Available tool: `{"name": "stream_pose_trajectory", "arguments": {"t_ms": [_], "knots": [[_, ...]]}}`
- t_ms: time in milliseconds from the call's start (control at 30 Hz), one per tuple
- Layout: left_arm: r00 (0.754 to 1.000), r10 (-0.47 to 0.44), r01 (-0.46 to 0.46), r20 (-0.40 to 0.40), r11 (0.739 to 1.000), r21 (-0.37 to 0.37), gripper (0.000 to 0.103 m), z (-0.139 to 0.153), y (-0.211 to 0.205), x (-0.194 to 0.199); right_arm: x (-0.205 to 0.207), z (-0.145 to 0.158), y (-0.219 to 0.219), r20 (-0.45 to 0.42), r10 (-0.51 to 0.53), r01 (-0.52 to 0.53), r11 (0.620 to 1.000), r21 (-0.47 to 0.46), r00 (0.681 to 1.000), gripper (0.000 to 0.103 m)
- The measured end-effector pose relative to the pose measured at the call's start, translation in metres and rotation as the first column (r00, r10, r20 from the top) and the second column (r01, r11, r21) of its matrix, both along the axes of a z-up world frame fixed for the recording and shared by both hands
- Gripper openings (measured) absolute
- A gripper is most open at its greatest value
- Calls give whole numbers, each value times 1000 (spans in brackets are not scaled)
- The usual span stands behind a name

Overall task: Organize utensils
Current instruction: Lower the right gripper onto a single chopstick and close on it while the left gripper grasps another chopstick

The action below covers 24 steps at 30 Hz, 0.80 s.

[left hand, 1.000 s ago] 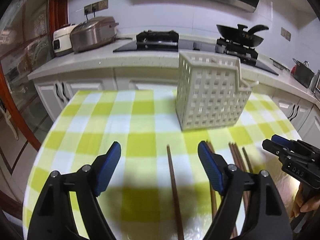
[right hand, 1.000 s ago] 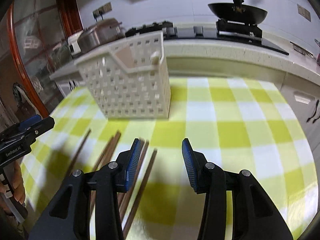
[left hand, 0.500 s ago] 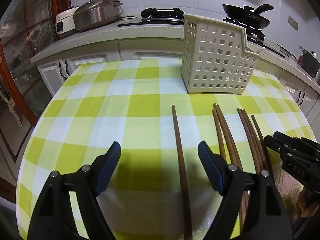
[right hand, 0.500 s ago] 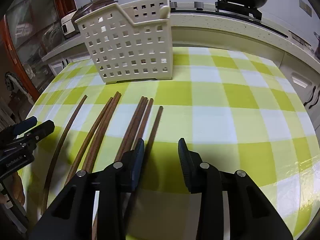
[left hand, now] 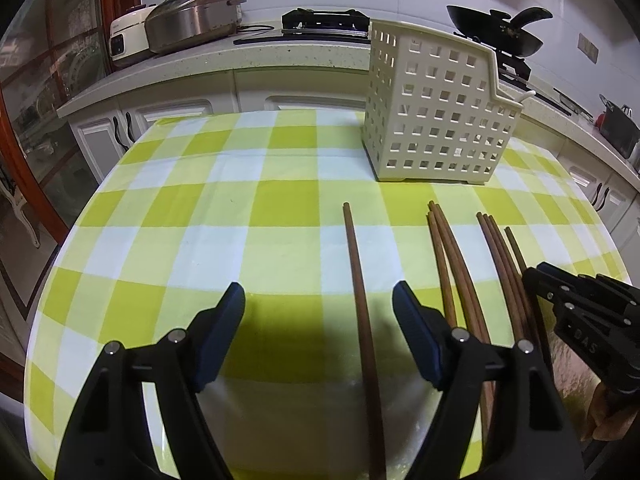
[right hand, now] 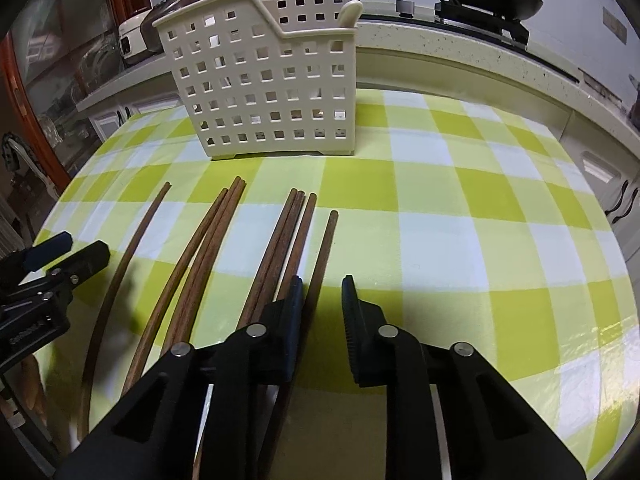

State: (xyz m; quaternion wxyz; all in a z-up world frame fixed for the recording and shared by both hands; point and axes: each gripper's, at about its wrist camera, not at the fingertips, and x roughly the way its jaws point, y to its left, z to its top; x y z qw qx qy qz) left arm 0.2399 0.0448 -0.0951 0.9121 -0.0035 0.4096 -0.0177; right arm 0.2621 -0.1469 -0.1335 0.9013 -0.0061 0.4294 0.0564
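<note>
Several brown chopsticks (right hand: 224, 240) lie side by side on the green-checked tablecloth (right hand: 460, 200), in front of a white perforated utensil basket (right hand: 264, 80) with a white spoon handle (right hand: 350, 12) in it. My right gripper (right hand: 320, 296) hovers low over the rightmost chopstick (right hand: 326, 240); its jaws are closing, a narrow gap remains, and the stick runs along the left pad. My left gripper (left hand: 318, 312) is open over the leftmost chopstick (left hand: 356, 272), which lies between its fingers nearer the right one. Each gripper shows in the other's view: the right gripper (left hand: 580, 308), the left gripper (right hand: 52, 256).
Behind the table runs a kitchen counter (left hand: 260, 56) with a rice cooker (left hand: 192, 16), a gas hob (left hand: 324, 20) and a black wok (left hand: 496, 36). The basket (left hand: 436, 116) stands past the chopstick tips. Checked cloth (left hand: 160, 220) spreads to the left of the chopsticks.
Both grippers have dropped lower and tilted down toward the chopsticks. The right gripper's jaws have narrowed a lot around the rightmost stick; the left jaws stay wide.
</note>
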Motion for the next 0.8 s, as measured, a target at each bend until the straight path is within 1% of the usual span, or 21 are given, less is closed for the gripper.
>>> {"name": "stream_pose_trajectory", "arguments": {"t_ms": [167, 200, 267, 333, 500, 600, 667, 733, 800], "knots": [[1000, -3, 3, -2, 1000, -1, 74, -1, 0, -1, -1, -1, 8, 8, 14, -14, 998, -67, 1000, 11], [1000, -3, 3, -4, 1000, 0, 74, -1, -1, 0, -3, -1, 10, 14, 23, -22, 996, -83, 1000, 9], [1000, -5, 5, -6, 1000, 2, 74, -2, -2, 0, -7, -2, 11, 26, 34, -31, 994, -104, 999, 8], [1000, -6, 6, -7, 1000, 5, 74, -1, -3, -1, -11, -2, 6, 29, 47, -44, 996, -80, 998, 7], [1000, -14, 14, -15, 1000, 11, 73, -2, -9, -3, -13, -2, -22, 8, 62, -62, 997, 47, 998, 5], [1000, -21, 21, -20, 1000, 5, 70, -4, -12, -2, -11, -2, -33, -6, 74, -73, 993, 91, 997, 5], [999, -19, 19, -28, 1000, -11, 66, -6, -11, 1, -11, -1, -31, -7, 96, -95, 993, 71, 995, 5], [999, -15, 14, -32, 1000, -21, 62, -7, -10, 3, -10, 0, -24, -11, 126, -126, 992, 12, 992, 6], [999, -7, 6, -35, 1000, -29, 60, -8, -8, 7, -10, 0, -20, -10, 142, -142, 990, -20, 990, 6]]}}
